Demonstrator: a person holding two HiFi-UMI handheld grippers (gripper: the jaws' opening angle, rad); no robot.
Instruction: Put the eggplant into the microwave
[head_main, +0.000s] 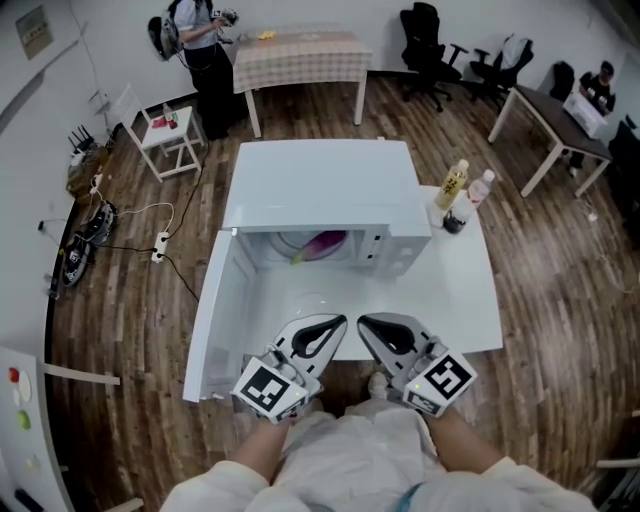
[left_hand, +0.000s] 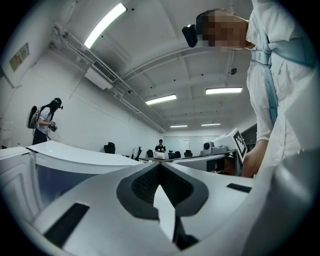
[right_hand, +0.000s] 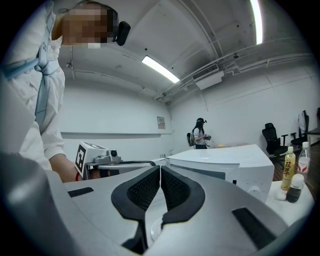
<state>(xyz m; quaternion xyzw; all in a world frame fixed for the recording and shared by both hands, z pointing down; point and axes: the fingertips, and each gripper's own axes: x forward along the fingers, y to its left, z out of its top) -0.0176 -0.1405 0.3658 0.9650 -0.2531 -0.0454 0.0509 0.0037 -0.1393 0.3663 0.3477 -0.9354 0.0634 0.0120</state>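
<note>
The white microwave (head_main: 320, 185) stands on the white surface (head_main: 470, 300) with its door (head_main: 215, 320) swung fully open toward the left side of the head view. The eggplant (head_main: 325, 243), purple with a greenish end pointing left, lies inside the microwave cavity. Both grippers are held level over the near edge of the surface, in front of the open cavity and well apart from the eggplant. The left gripper (head_main: 338, 321) has its fingers (left_hand: 145, 185) clenched together, with nothing between them. The right gripper (head_main: 364, 321) likewise has its fingers (right_hand: 175, 187) pressed against each other and holds nothing. The two grippers sit just beside one another, with their tips angled toward each other. To the right of the microwave, three bottles stand close together on the surface: a yellow bottle (head_main: 453, 183), a clear bottle (head_main: 480, 187) with a red cap, and a small dark bottle (head_main: 453, 222).
</note>
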